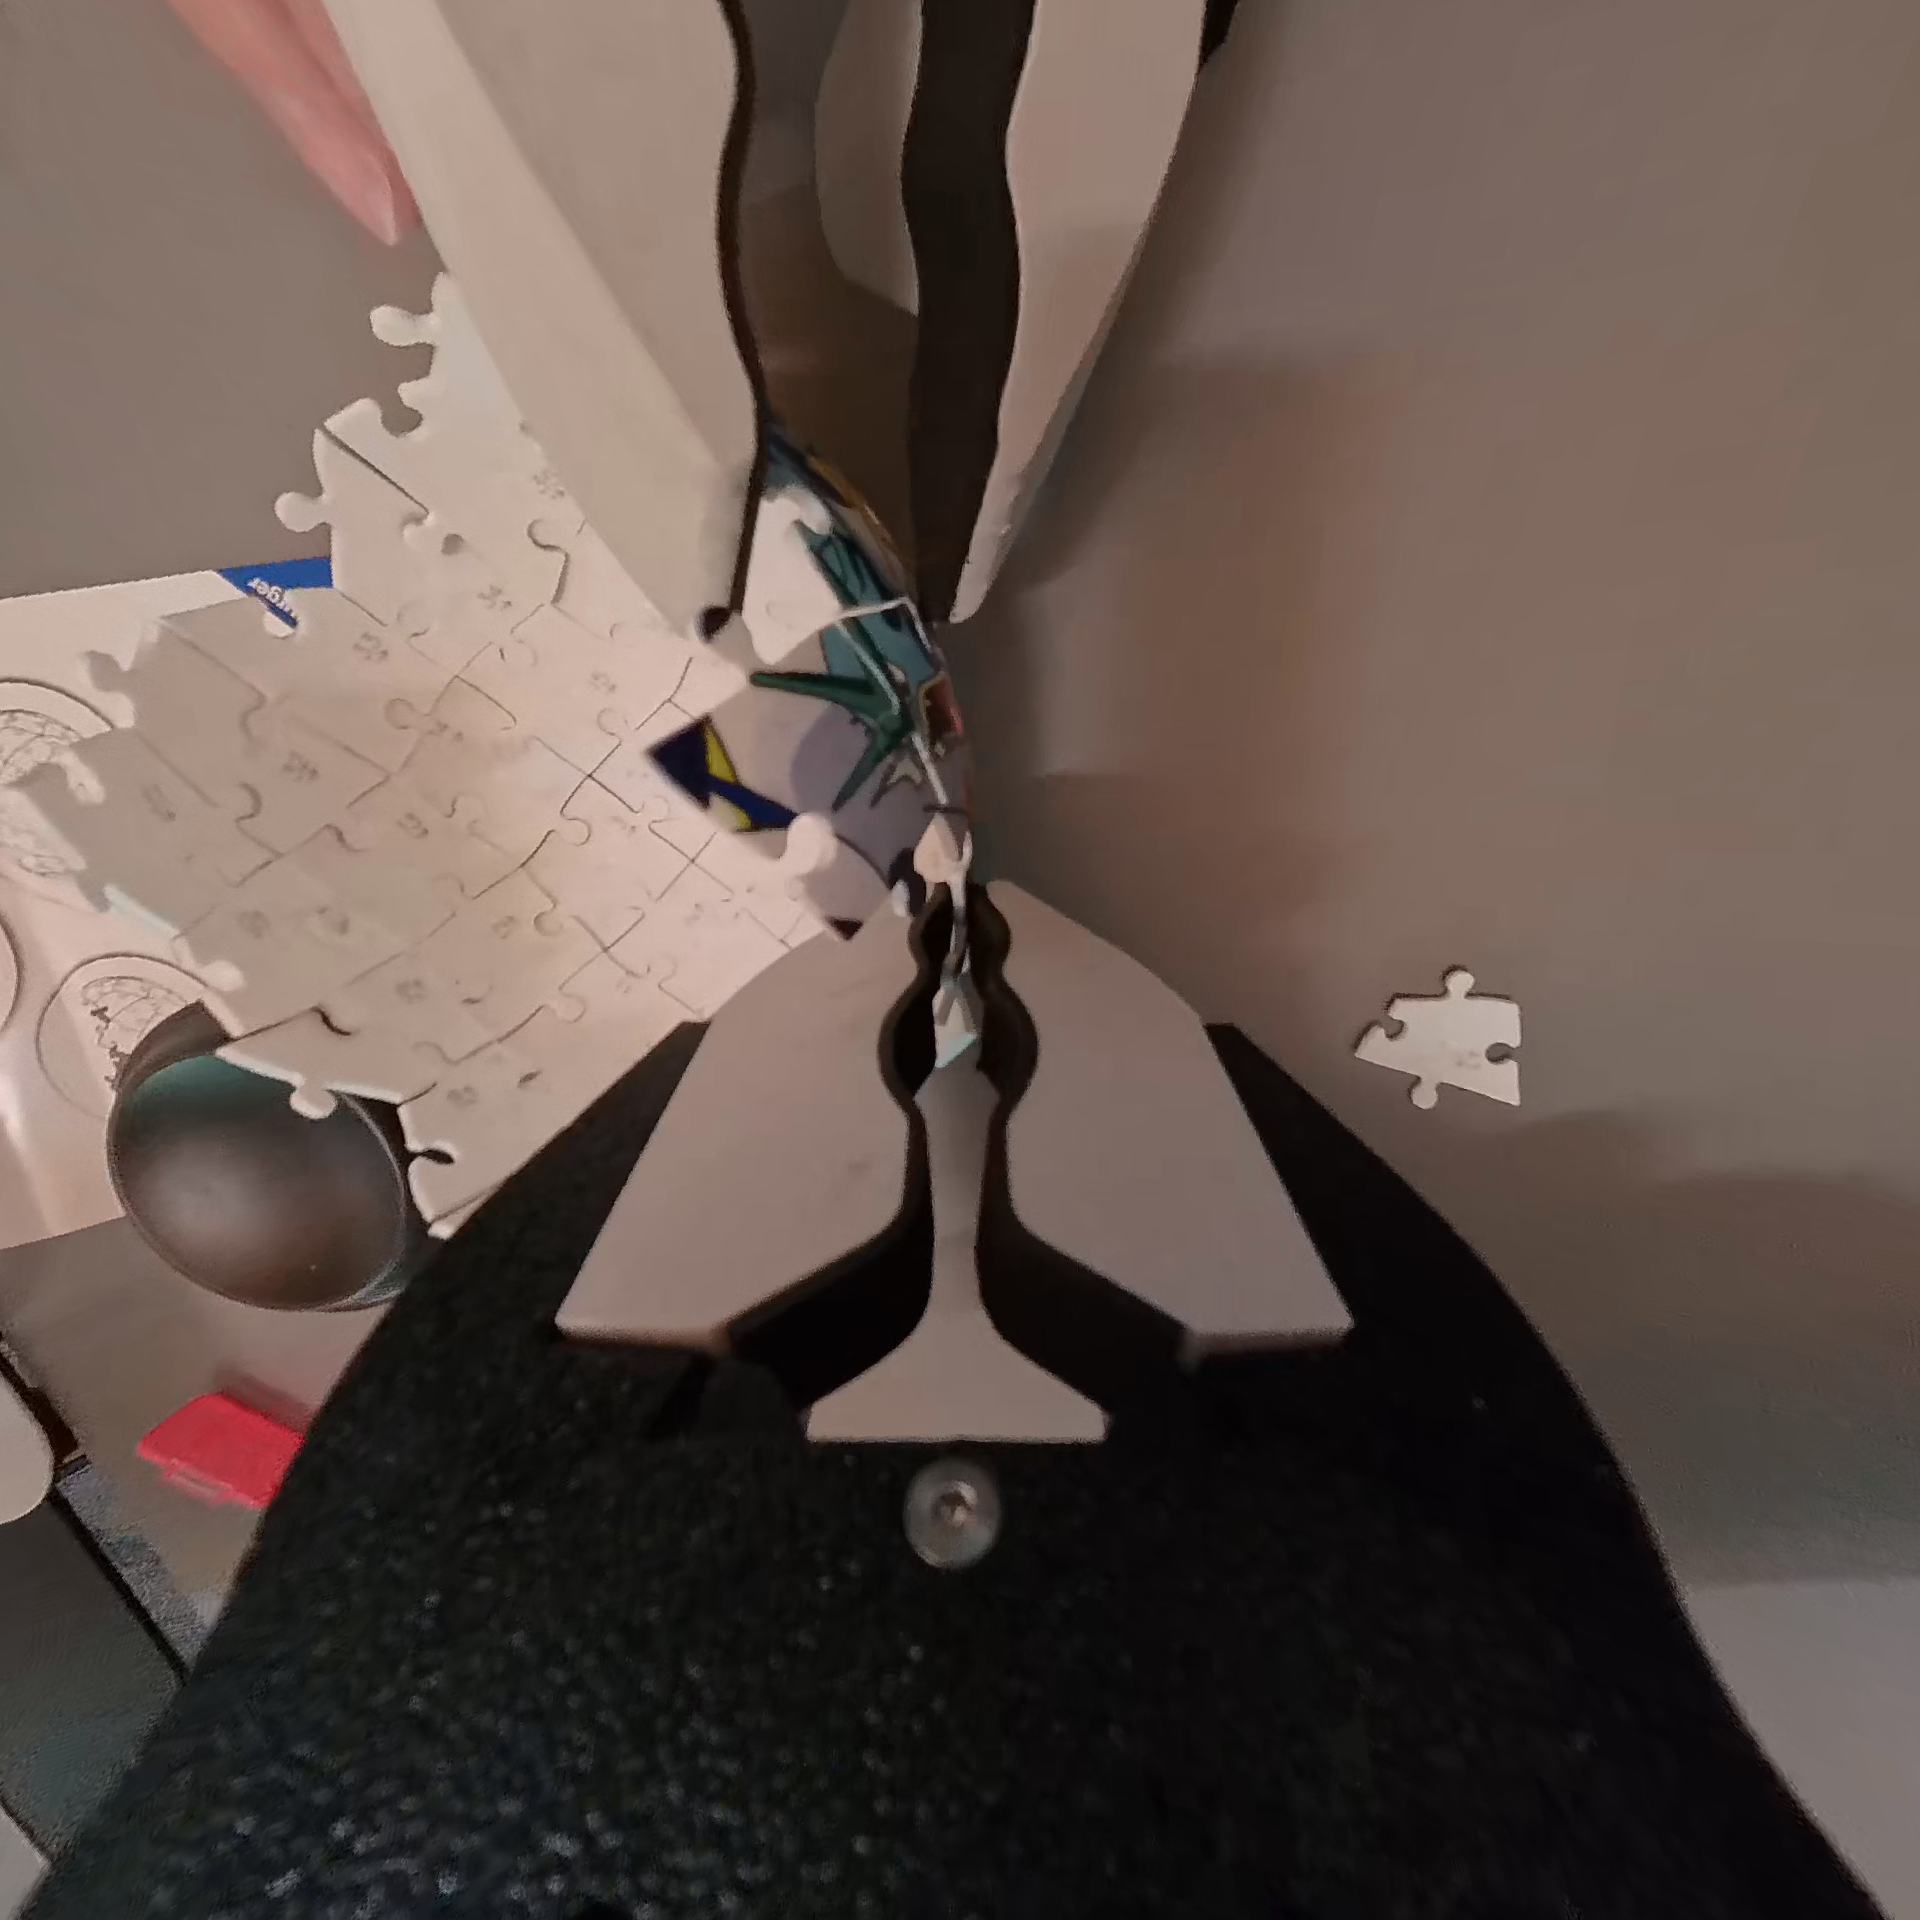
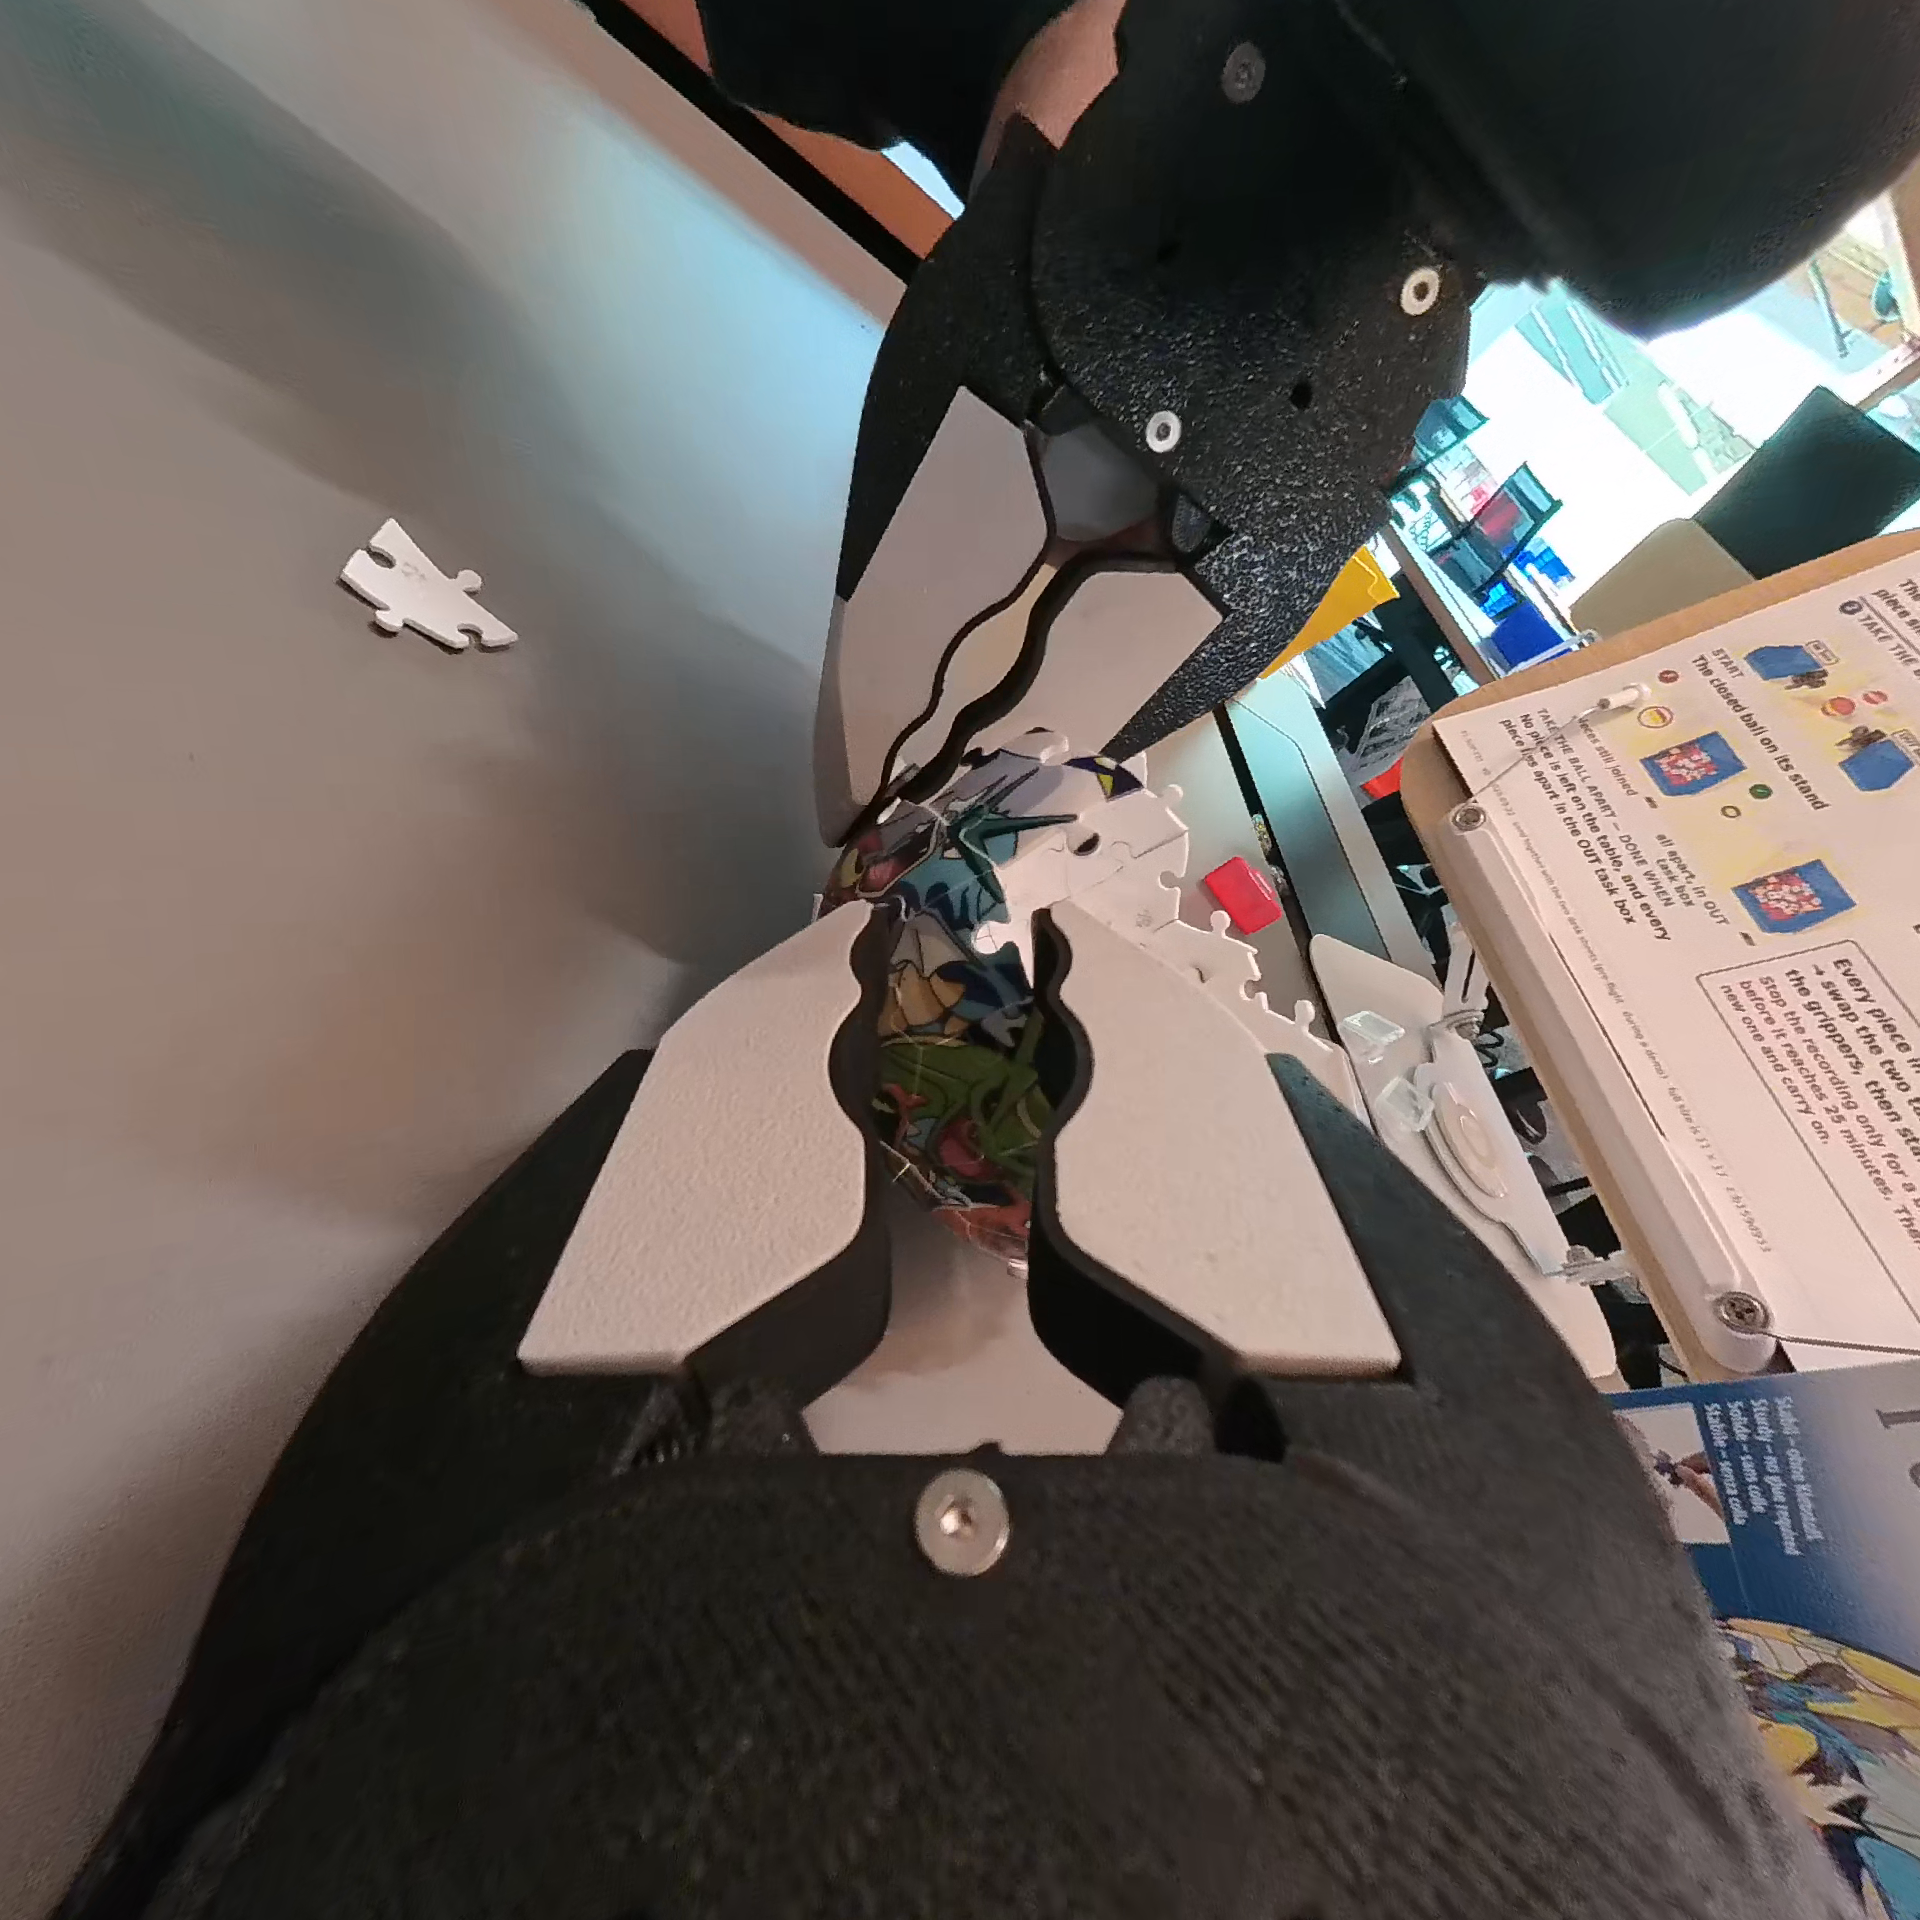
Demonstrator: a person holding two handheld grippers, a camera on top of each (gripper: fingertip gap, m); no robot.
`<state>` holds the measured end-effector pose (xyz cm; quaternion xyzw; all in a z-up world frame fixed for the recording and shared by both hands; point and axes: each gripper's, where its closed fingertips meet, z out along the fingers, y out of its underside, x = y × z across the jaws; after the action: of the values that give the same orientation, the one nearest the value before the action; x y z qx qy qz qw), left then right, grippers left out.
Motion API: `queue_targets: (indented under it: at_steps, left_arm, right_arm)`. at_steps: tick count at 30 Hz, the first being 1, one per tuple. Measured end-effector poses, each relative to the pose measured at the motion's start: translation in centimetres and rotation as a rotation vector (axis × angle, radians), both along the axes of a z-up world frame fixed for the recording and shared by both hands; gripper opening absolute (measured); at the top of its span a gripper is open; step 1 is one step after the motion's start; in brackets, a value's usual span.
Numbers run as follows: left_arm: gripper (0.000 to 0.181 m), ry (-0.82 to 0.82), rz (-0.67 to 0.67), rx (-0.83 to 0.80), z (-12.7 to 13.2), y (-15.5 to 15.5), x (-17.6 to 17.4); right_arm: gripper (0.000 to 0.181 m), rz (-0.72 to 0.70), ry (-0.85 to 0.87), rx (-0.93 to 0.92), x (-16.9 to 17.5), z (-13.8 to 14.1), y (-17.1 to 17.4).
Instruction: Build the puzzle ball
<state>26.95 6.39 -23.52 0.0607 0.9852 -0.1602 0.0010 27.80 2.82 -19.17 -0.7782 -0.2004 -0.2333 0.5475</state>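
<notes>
both tongs are clamped on the half-built puzzle ball [image 2: 951, 1049] held above the grey desk [image 1: 1558, 520]: the left tongs [image 1: 961, 935] pinch its edge, the right tongs [image 2: 951, 997] grip its printed shell. a loose white piece [image 1: 1449, 1039] lies nearby.

Half-built puzzle ball, held up off the table

The curved shell [image 2: 951, 1049] shows colourful printed fronts and white backs [image 1: 436, 790]; one loose white piece [image 1: 1449, 1039] lies flat on the grey table, well apart.
</notes>
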Motion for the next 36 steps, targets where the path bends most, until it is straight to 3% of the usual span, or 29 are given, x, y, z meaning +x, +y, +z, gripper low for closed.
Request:
queue_targets:
  at_steps: [13, 20, 31, 36]
  left_arm:
    - [0.018, -0.023, 0.003, -0.002, 0.0, -0.2, -0.8]
    - [0.026, -0.074, 0.049, 0.019, -0.5, -0.4, 0.5]
    - [0.027, -0.298, 0.059, 0.012, -0.8, -0.8, 3.7]
    - [0.022, -0.419, 0.004, 0.028, -1.2, -0.8, 4.9]
  right_arm:
    - [0.027, -0.002, -0.018, 0.009, 0.1, 0.1, -0.1]
    - [0.026, -0.071, -0.047, 0.036, 1.4, 0.4, -0.3]
    - [0.026, -0.15, -0.084, 0.06, 2.7, 0.5, -0.4]
    - [0.025, -0.158, -0.082, 0.064, 2.9, 0.5, -0.5]
